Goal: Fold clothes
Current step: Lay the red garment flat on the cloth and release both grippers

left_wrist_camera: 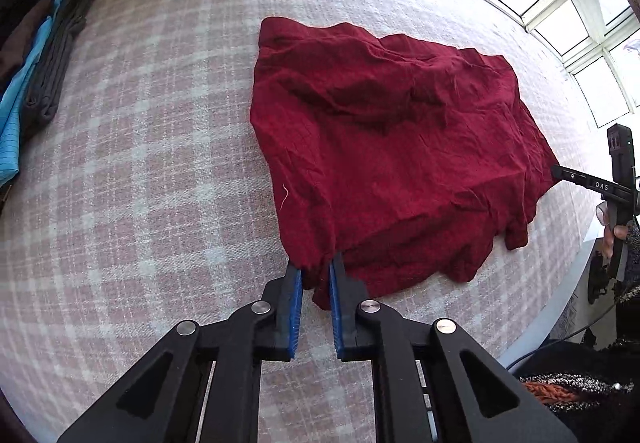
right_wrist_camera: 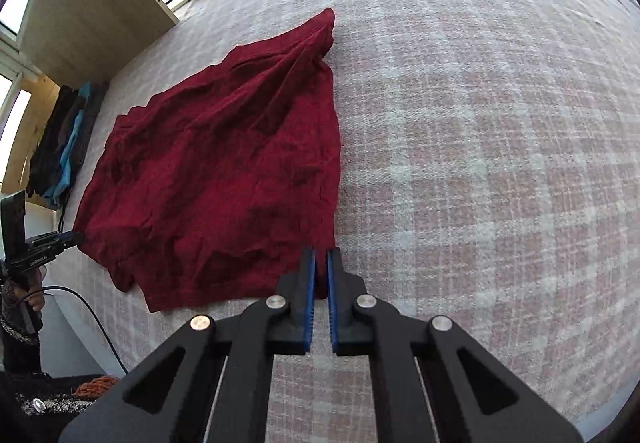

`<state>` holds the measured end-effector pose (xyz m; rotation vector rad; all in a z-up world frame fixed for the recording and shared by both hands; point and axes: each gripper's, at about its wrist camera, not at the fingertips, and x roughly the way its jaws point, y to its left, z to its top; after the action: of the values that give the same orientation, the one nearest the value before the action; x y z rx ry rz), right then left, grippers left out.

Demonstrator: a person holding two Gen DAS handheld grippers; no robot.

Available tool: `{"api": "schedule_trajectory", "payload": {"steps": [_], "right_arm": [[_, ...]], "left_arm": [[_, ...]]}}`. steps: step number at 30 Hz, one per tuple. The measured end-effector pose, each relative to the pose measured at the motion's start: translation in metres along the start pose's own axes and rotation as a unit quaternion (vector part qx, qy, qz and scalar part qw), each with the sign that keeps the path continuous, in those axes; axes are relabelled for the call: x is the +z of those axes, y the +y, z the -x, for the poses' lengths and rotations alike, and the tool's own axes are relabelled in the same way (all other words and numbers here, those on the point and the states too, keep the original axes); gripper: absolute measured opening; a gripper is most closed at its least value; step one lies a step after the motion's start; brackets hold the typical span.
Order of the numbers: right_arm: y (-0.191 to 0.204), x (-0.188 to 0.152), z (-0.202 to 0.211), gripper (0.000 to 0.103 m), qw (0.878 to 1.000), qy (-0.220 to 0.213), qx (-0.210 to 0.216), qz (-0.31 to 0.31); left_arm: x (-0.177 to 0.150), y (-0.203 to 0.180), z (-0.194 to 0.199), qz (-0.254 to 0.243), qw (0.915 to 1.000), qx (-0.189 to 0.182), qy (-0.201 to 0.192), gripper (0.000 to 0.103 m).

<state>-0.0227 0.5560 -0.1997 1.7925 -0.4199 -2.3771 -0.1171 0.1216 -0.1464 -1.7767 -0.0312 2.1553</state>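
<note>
The left gripper [left_wrist_camera: 316, 263] is clamped on a near corner of the dark red garment [left_wrist_camera: 384, 147]; the right gripper [right_wrist_camera: 321, 257] pinches the other near corner. Only the left view shows bunched layers beneath the near hem. Folded clothes [left_wrist_camera: 44, 55] lie far left; bare checked bedspread [right_wrist_camera: 500, 163] spreads right.

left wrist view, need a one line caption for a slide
Left gripper pinches the near corner of a dark red garment spread on a plaid cover; right gripper grips its far side.
</note>
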Motion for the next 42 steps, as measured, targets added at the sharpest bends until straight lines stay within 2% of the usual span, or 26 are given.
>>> {"api": "schedule_trajectory", "payload": {"steps": [2,3,5,7,9,10,11,12,14,16,20,24,27,31,34,36,38,42], "right_arm": [[-0.011,-0.006,0.011,0.006,0.999,0.010,-0.037,-0.005],[-0.017,-0.008,0.014,0.006,0.998,0.024,-0.059,-0.009],[-0.021,-0.011,0.015,0.009,0.996,0.055,-0.071,-0.009],[-0.017,-0.004,0.023,0.011,0.993,0.043,-0.109,0.006],[-0.008,0.014,0.037,0.029,0.991,0.001,-0.129,0.023],[-0.004,0.027,0.042,0.049,0.992,-0.025,-0.120,0.027],[0.002,0.041,0.045,0.065,0.993,-0.045,-0.105,0.031],[0.008,0.056,0.042,0.067,0.993,-0.058,-0.090,0.041],[0.018,0.086,0.028,0.067,0.993,-0.073,-0.069,0.063],[0.023,0.113,0.006,0.067,0.993,-0.063,-0.075,0.068],[0.024,0.143,-0.027,0.067,0.995,-0.043,-0.059,0.065],[0.023,0.155,-0.054,0.067,0.997,-0.027,-0.045,0.063],[0.020,0.156,-0.060,0.068,0.996,-0.033,-0.044,0.066],[0.024,0.160,-0.065,0.068,0.995,-0.039,-0.045,0.085],[0.035,0.166,-0.075,0.067,0.993,-0.040,-0.047,0.100],[0.041,0.169,-0.079,0.057,0.993,-0.040,-0.041,0.105],[0.040,0.170,-0.078,0.019,0.994,-0.040,-0.020,0.095],[0.027,0.172,-0.071,0.014,0.997,-0.043,0.024,0.055]], "left_arm": [[-0.008,0.008,0.006,0.010,0.9999,0.002,0.006,0.012],[-0.010,0.014,0.009,0.015,0.9998,0.007,0.008,0.019],[-0.014,0.022,0.011,0.019,0.9991,0.036,0.012,0.025],[0.001,0.027,0.016,0.018,0.9990,0.042,0.002,0.027],[0.016,0.031,0.022,0.016,0.9987,0.047,-0.008,0.029],[0.023,0.033,0.024,0.016,0.9985,0.050,-0.013,0.033],[0.036,0.033,0.025,0.007,0.9985,0.049,-0.025,0.043],[0.054,0.031,0.023,-0.003,0.9980,0.051,-0.036,0.048],[0.092,0.029,0.013,-0.019,0.9973,0.048,-0.053,0.048],[0.137,0.029,-0.004,-0.020,0.9977,0.040,-0.051,0.048],[0.170,0.033,-0.042,-0.023,0.9973,0.064,-0.029,0.048],[0.181,0.030,-0.062,-0.029,0.9971,0.068,-0.017,0.048],[0.181,0.025,-0.069,-0.039,0.9962,0.076,-0.014,0.048],[0.169,0.016,-0.047,-0.041,0.9953,0.079,-0.038,0.047],[0.141,-0.009,-0.019,-0.070,0.9938,0.061,-0.060,0.047],[0.119,-0.033,-0.003,-0.096,0.9919,0.046,-0.069,0.048],[0.103,-0.054,0.006,-0.117,0.9900,0.031,-0.071,0.048],[0.090,-0.068,0.010,-0.124,0.9893,0.030,-0.072,0.048]]}}
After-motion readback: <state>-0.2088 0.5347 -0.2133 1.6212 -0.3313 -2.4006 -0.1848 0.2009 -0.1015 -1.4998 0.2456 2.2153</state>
